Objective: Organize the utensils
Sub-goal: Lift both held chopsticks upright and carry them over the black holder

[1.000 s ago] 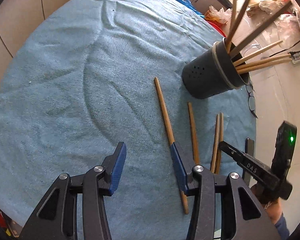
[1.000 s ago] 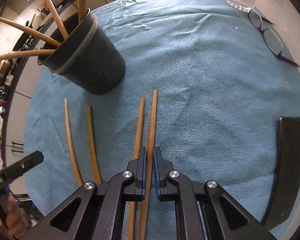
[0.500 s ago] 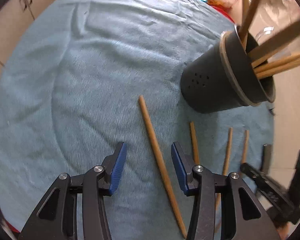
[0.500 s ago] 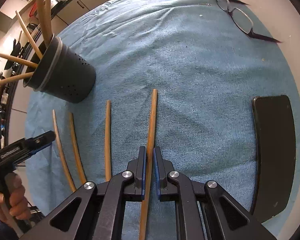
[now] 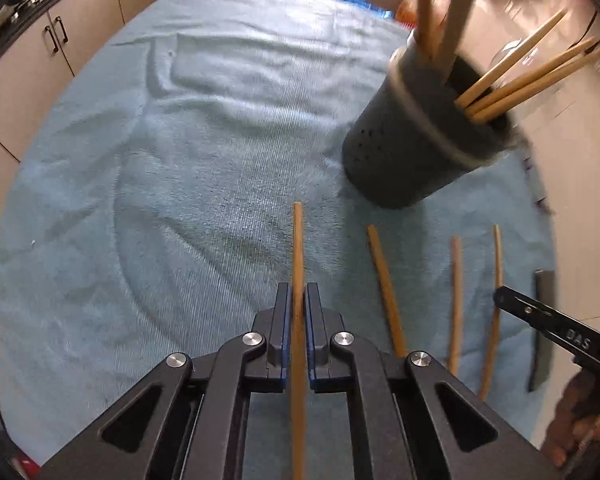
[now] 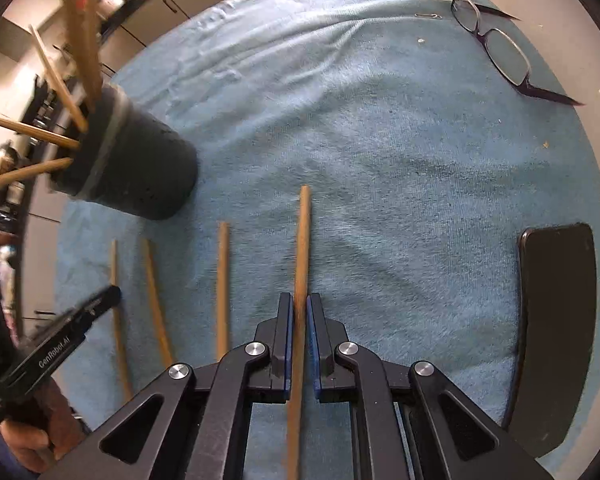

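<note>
Chopsticks held one per gripper: the left gripper [image 5: 298,300] is clamped on a wooden chopstick [image 5: 297,248], the right gripper [image 6: 298,312] on another [image 6: 302,240]. Each should be lifted, tipped upright and lowered into the dark perforated holder [image 5: 412,152], clear of sticks already inside. Three chopsticks [image 6: 222,280] lie loose on the blue towel [image 5: 180,140].

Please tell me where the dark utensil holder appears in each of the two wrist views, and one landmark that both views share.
Left wrist view: the dark utensil holder stands at upper right, chopsticks sticking out.
Right wrist view: the holder is at middle left, beyond the loose chopsticks.
Shared landmark: the blue towel beneath everything.
</note>
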